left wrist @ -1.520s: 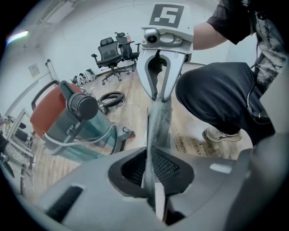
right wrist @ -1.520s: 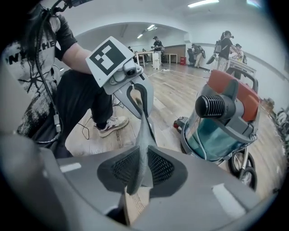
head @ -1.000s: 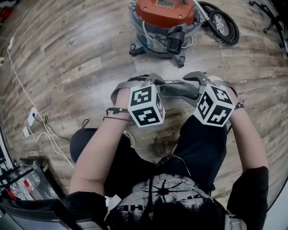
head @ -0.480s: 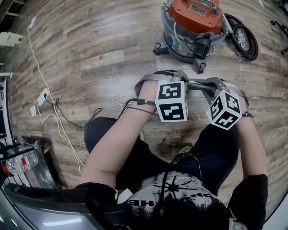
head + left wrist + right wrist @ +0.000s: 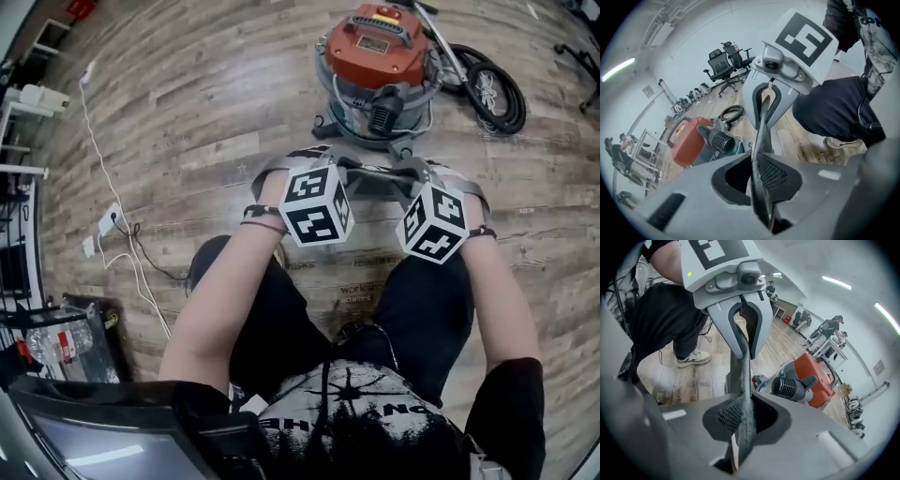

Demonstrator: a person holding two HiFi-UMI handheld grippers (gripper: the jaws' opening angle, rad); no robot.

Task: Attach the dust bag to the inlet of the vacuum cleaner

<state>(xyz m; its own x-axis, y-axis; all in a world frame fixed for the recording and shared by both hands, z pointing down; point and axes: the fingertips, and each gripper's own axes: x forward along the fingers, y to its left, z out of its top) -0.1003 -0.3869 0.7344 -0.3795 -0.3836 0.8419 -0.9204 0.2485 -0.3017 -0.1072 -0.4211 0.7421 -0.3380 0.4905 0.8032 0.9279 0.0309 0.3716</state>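
- Left gripper view: clamping the left gripper on the thin dark-grey edge of the dust bag, pressing both pads flat against the fabric with no gap showing.
- Right gripper view: pinching the same bag edge with the right gripper, squeezing its jaws tight on the grey cloth running up between them.
- Head view: holding both grippers side by side just ahead of the knees, each pointing away and downward.
- Stretching the bag as a short grey strip from one gripper to the other.
- Keeping the bag apart from the vacuum cleaner, not yet attaching it.
- Noting the vacuum standing upright on the wooden floor just beyond the grippers, orange lid on top of a metal drum.
- Noting a black ribbed port low on the vacuum's near side, facing the person.
- Noting a black hose lying coiled on the floor beside the vacuum, at its right in head view.
- Spotting a white power strip lying on the floor well off to the left.
- Catching a pale shoe resting on the boards behind the grippers in right gripper view.
- Picking out black office chairs far back in left gripper view.
- Making out a few people standing near desks in right gripper view, too small for detail.
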